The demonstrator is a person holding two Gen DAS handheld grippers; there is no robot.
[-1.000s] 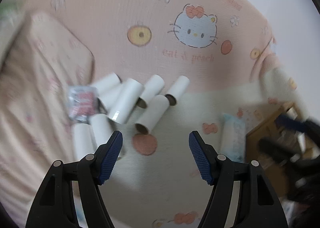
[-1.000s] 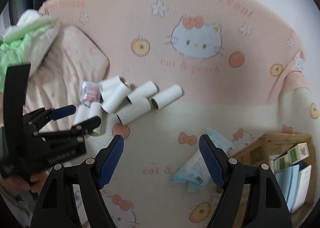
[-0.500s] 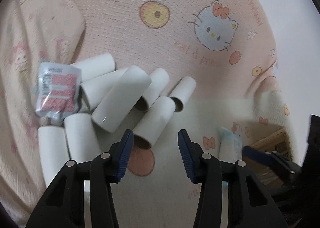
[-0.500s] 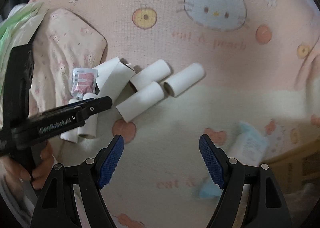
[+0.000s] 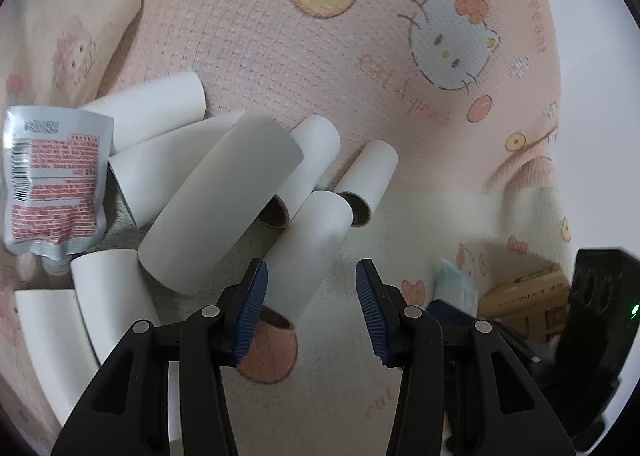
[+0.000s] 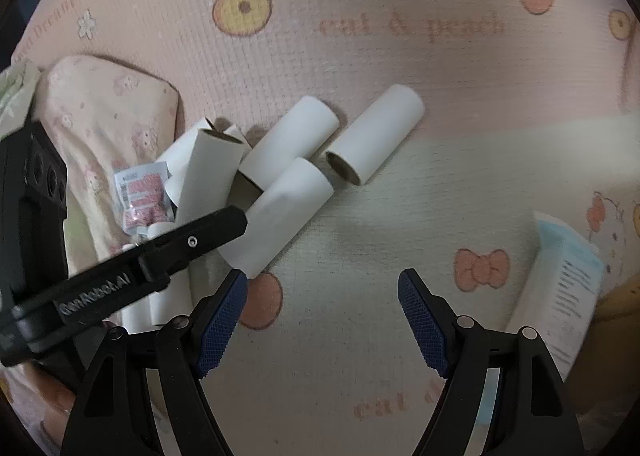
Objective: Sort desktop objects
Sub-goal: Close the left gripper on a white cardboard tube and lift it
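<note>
We see a heap of white cardboard tubes (image 5: 224, 191) lying on a pink and cream printed mat (image 5: 248, 55) — some crossed over each other, some side by side. The left gripper (image 5: 308, 296) reaches down over the nearest tube (image 5: 308, 252), whose open end sits between the blue pads; its jaws have just been closing and now stand at a middling gap, the left pad right against the tube's side and the right pad clear of it, so nothing is gripped. In the right wrist view that same tube (image 6: 280, 219) lies at the near edge of the heap, with the left gripper's black finger (image 6: 200, 234) laid across its left side. A silver and red sachet (image 5: 56, 183) rests at the heap's left edge, against a pale cushion (image 6: 108, 127). The right gripper (image 6: 322, 316) hangs with jaws wide and empty over bare cream mat — the roomiest stretch here. To its right lies a pale blue packet (image 6: 568, 276), and beyond that a wooden box (image 5: 520, 296) near the mat's edge.
</note>
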